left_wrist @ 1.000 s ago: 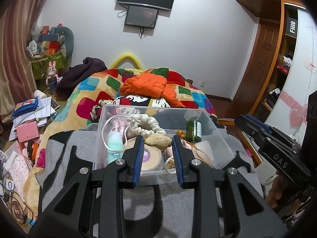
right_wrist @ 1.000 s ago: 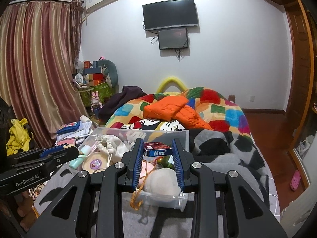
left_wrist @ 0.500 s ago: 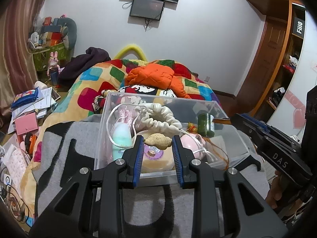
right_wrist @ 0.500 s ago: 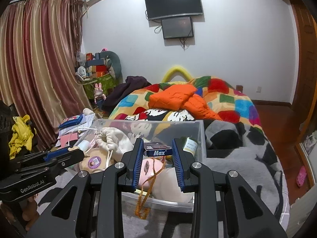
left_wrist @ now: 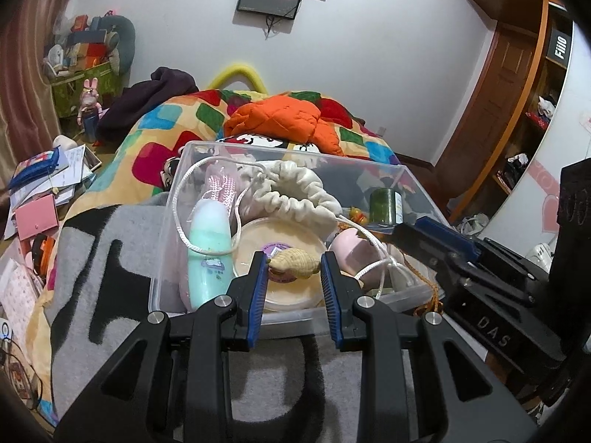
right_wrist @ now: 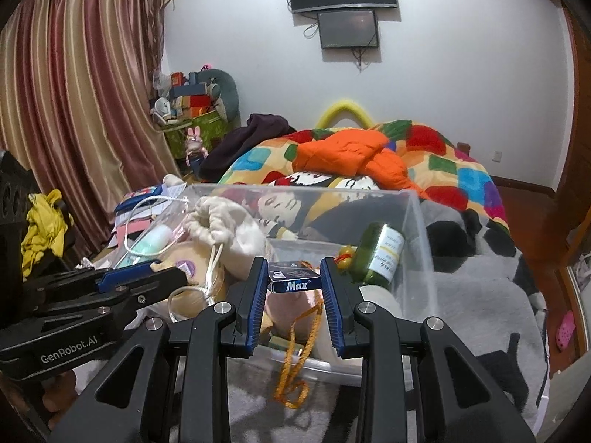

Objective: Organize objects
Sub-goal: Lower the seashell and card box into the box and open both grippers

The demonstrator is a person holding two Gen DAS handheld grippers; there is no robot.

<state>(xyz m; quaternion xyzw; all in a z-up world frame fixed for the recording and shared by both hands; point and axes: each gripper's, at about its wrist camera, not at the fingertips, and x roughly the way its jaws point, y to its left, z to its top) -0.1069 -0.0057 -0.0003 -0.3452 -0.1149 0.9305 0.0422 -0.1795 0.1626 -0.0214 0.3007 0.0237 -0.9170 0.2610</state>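
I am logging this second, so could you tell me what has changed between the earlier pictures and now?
Both hands have come down toward the clear bin. The left gripper still clamps the seashell, and the right gripper still clamps the blue Max box. The bin's contents lie as before.

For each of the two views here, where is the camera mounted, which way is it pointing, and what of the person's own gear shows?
Left wrist: sits on the left gripper, looking along its fingers, shut on a seashell, down into the clear plastic bin on the bed; the right gripper shows at right.
Right wrist: sits on the right gripper, shut on a small Max box, over the same bin; the left gripper shows at left.
Shared: the bin, green bottle, drawstring pouch, wall screens.
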